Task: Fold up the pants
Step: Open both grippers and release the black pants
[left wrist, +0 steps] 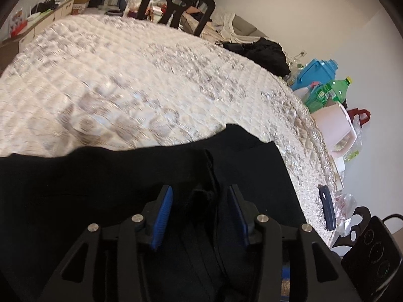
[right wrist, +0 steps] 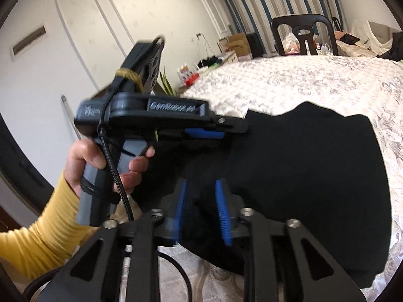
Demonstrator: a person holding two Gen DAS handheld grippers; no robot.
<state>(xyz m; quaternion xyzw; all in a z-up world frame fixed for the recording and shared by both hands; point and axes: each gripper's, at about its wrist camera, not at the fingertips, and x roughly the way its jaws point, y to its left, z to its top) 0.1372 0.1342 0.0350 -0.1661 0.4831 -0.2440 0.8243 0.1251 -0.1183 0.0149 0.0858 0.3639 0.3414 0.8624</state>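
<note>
Black pants [left wrist: 105,191] lie bunched on the quilted white table cover [left wrist: 131,80], at its near edge. In the left wrist view my left gripper [left wrist: 201,191] has its blue pads apart, with a fold of black cloth lying between them. In the right wrist view the pants [right wrist: 314,176] spread to the right. My right gripper [right wrist: 201,183] also has its pads apart, over the pants' near edge with cloth between them. The left gripper [right wrist: 221,128] shows there from the side, at the pants' left edge, held by a hand in a yellow sleeve [right wrist: 37,241].
A black chair [left wrist: 176,2] stands at the table's far side. Dark clothes [left wrist: 262,50] are piled at the far right. Bottles and jugs [left wrist: 325,88] crowd the right. A dark phone [left wrist: 327,209] lies on the table's right edge. Boxes [right wrist: 236,42] stand by the curtain.
</note>
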